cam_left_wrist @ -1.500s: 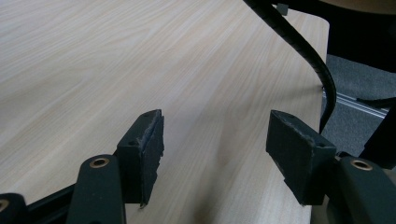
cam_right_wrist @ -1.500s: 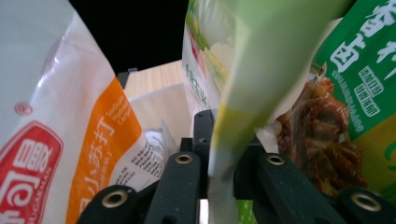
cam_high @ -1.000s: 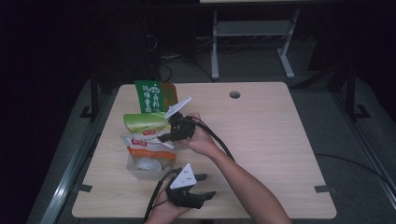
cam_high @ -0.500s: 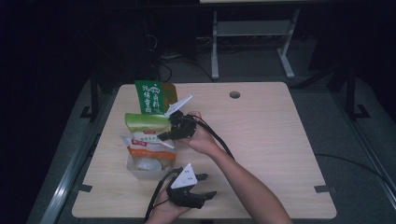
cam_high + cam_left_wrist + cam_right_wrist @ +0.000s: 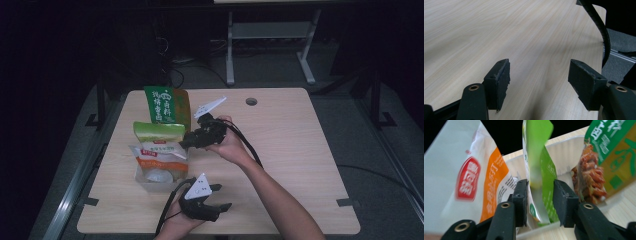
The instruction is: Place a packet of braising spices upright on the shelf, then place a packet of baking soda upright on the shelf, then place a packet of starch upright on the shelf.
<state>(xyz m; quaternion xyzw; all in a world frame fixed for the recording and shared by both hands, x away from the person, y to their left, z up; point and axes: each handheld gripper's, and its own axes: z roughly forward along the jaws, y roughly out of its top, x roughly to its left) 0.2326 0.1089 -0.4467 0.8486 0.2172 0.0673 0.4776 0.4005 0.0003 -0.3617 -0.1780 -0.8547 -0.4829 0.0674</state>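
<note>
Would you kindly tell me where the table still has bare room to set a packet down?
The table is bare right of the right gripper, out past the round hole, and along its near edge. It is crowded at left, where the green packets and the orange-and-white packet stand.

Legible markings are confined to the packets by the left edge of the table (image 5: pixel 300 150).

The tall green-and-yellow packet (image 5: pixel 167 105) nearest the far edge carries large white Chinese characters on its green upper panel; in my right gripper view they are cropped and I cannot read them.

The white-and-orange packet (image 5: pixel 466 182) bears a red rounded badge with white characters, blurred, and vertical white characters on its orange band.

The light green packet (image 5: pixel 540 170) between my right jaws shows a small round white mark, unreadable.
</note>
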